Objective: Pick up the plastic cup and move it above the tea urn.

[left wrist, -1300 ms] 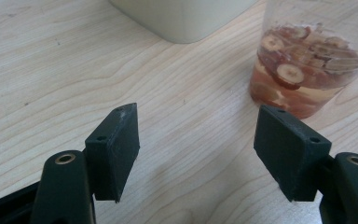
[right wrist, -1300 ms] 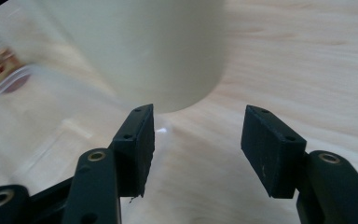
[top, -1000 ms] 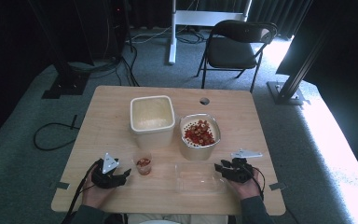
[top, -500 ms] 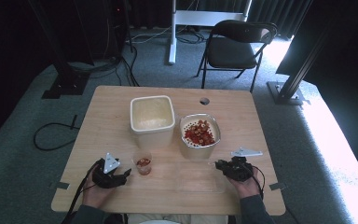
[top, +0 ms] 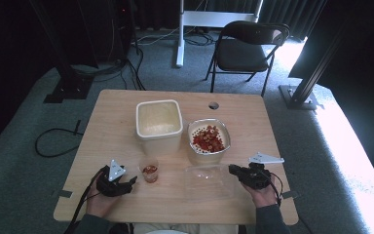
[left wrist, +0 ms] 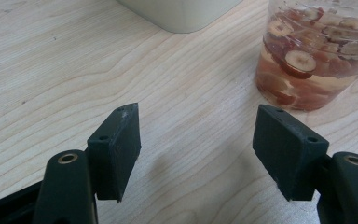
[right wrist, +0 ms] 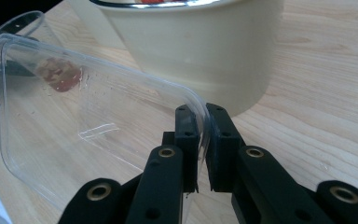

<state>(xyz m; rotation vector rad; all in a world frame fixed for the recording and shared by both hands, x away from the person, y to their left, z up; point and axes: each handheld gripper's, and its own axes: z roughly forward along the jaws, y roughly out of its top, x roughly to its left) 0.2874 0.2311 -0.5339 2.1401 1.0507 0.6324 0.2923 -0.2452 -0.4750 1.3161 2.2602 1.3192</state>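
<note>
Clear lid (right wrist: 93, 121) barely shows from above.
My right gripper (right wrist: 203, 140) has just clamped its edge, lifting; left gripper (left wrist: 198, 144) gapes empty.

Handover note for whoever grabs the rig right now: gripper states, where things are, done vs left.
Right gripper: jaws have just been closing, now shut on the rim of the clear plastic lid, which sits tilted in front of the bowl of red fruit pieces.
Left gripper: open, nothing between the jaws, beside the small clear cup of fruit slices.
Lidless cream tub stands behind the cup.
Done: lid gripped.
Left: probably fit it onto a container; which one is unclear.
</note>
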